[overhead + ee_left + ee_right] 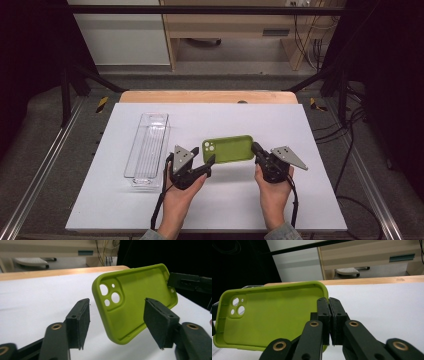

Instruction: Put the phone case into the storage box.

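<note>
Right gripper (329, 315) pinching green phone case (274, 317) edge, left gripper (117, 322) fingers (80, 320) astride.

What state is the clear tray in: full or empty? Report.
Empty. The clear tray shows only its ribbed floor in the high view, with the white table visible through it.

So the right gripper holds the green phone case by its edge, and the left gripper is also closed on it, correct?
Not quite. The left gripper is open: the left gripper view shows its jaws spread apart, not touching the green phone case. The right gripper does hold its edge.
</note>
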Available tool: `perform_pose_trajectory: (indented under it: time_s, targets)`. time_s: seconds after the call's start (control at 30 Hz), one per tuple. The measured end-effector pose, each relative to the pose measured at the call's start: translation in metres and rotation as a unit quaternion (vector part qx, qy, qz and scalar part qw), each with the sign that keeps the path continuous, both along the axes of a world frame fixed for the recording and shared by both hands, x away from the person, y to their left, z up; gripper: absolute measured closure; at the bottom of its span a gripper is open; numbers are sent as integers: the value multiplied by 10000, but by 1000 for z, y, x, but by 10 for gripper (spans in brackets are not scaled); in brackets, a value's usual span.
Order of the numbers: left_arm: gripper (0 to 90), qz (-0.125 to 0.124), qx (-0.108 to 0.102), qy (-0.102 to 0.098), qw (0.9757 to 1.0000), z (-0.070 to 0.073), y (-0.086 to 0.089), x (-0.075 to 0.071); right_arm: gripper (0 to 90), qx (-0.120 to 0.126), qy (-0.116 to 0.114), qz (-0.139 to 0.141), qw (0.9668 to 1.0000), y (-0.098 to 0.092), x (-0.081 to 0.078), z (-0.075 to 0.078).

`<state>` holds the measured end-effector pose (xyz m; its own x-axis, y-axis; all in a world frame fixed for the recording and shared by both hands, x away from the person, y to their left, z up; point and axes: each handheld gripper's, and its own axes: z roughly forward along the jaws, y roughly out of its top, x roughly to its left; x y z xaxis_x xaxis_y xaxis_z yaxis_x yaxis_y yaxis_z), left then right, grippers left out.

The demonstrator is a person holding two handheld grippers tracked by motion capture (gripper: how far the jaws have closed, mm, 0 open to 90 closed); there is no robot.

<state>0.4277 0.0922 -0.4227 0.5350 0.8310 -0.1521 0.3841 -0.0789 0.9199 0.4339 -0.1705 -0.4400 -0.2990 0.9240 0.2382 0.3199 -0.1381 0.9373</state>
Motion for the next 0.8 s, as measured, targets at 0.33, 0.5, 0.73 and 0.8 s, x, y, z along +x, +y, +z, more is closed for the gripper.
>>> perform_pose_trajectory:
  time_s: [0.33,0.5,0.73,0.8]
  targets:
    - [524,69,-42,179,9998,-2,4,5,881,-42,-53,21,10000,2,-1,0]
    - [589,69,-120,275,9995,-3,7,6,881,-95,-94,38,9999,5,-2,-1]
    - [701,117,-210,298,9993,-4,11,6,881,-138,-130,18,9998,6,-3,-2]
    - [725,139,-199,276,9993,-4,12,7,880,-179,-153,17,9997,8,-4,-3]
